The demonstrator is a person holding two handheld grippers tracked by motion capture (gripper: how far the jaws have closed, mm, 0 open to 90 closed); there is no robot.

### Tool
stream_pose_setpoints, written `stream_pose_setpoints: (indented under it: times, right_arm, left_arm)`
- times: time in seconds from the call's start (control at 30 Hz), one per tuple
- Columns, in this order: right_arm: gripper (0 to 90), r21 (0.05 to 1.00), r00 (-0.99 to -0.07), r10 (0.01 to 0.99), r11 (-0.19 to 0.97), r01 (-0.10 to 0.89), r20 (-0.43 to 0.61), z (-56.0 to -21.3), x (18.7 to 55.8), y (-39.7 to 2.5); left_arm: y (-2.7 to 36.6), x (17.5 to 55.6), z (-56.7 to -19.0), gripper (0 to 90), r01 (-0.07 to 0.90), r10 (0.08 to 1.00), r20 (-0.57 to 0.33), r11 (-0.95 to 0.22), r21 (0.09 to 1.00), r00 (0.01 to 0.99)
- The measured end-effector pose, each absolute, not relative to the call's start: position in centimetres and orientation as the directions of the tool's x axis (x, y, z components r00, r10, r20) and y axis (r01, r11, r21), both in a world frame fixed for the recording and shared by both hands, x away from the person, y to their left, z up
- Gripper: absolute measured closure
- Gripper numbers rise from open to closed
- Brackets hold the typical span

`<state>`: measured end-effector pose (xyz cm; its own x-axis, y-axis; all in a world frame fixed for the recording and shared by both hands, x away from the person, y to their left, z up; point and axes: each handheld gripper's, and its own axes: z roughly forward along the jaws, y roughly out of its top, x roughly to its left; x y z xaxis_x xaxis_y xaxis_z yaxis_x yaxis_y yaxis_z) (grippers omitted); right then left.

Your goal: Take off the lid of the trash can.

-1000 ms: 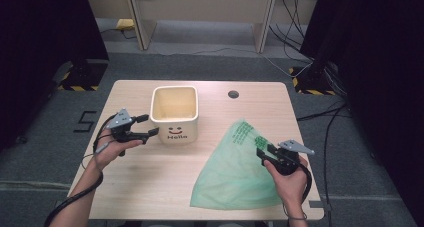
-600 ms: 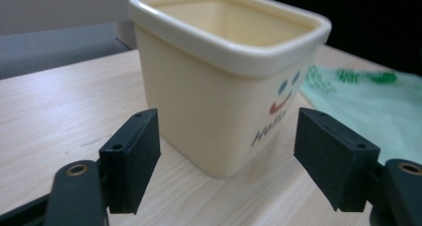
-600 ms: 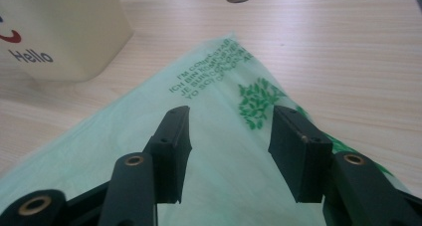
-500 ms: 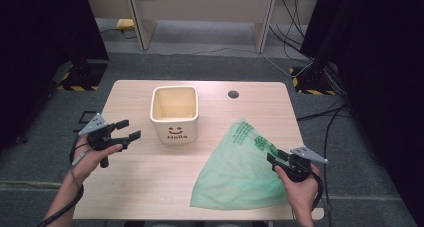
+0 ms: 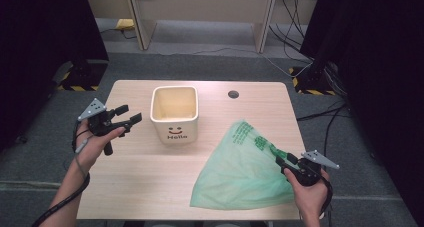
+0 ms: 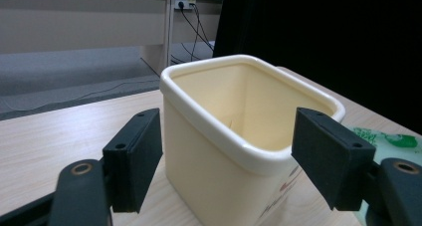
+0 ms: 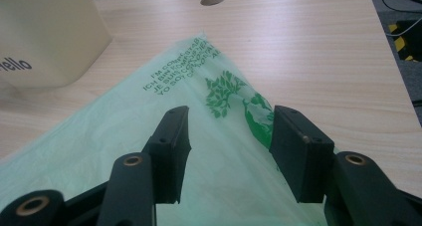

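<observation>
From above, the left hand-held gripper [image 5: 129,115] sits open just left of the cream bin [image 5: 174,112]. The right hand-held gripper [image 5: 281,159] rests open at the green bag's [image 5: 240,169] right edge on the worktop [image 5: 150,177].

In the left gripper view, the bin [image 6: 234,136] stands just ahead between the jaws.

In the right gripper view, the bag [image 7: 124,131] lies under the spread jaws.

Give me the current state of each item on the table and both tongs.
Cream bin: upright, empty, smiley side toward the person.
Green plastic bag: lying flat on the table, unopened, beside the bin.
Left tongs: open, facing the bin, holding nothing.
Right tongs: open, jaws above the bag's edge, not gripping it.
</observation>
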<state>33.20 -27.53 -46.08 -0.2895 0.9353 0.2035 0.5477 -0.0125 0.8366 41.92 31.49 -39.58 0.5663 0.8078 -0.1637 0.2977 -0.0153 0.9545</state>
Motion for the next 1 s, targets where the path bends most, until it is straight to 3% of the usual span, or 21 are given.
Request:
stream_pose_setpoints:
  times: [0.3, 0.73, 1.0]
  right_arm:
    - [49.7, 0.839, -0.306, 0.93, -0.003, 0.544, 0.202, -46.0, 34.0, -27.0]
    - [49.7, 0.847, -0.309, 0.93, -0.004, 0.532, 0.199, -45.7, 34.0, -26.7]
    - [49.7, 0.843, -0.308, 0.928, -0.01, 0.538, 0.207, -46.0, 33.9, -26.7]
  left_arm:
    - [29.5, 45.6, -38.6, 33.2, 0.374, 0.856, -0.152, -0.051, 0.926, 0.493]
    - [26.8, 50.2, -38.9, 40.7, 0.498, 0.889, -0.203, -0.032, 0.866, 0.411]
    - [25.9, 51.5, -39.3, 46.9, 0.536, 0.909, -0.157, -0.084, 0.84, 0.387]
